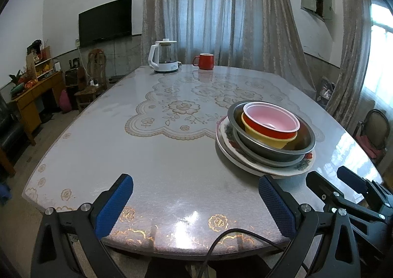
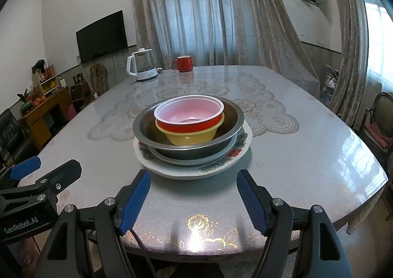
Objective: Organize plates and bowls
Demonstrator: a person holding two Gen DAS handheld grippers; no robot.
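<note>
A stack of dishes stands on the table: a flowered white plate [image 2: 221, 167] at the bottom, a metal plate and a metal bowl [image 2: 189, 152] on it, then a yellow bowl [image 2: 191, 139] and a red bowl with a pale pink inside [image 2: 190, 112] on top. In the left wrist view the same stack [image 1: 267, 130] lies to the right. My right gripper [image 2: 192, 179] hovers open just short of the flowered plate, nothing between its blue pads. My left gripper [image 1: 196, 186] is open over bare tabletop, left of the stack. Neither touches a dish.
A white electric kettle [image 1: 164, 57] and a red mug [image 1: 204, 61] stand at the far edge of the table [image 1: 122, 155]. A lace-pattern mat [image 1: 186, 106] lies under the glossy cover. Chairs, a wooden cabinet and a wall television surround the table.
</note>
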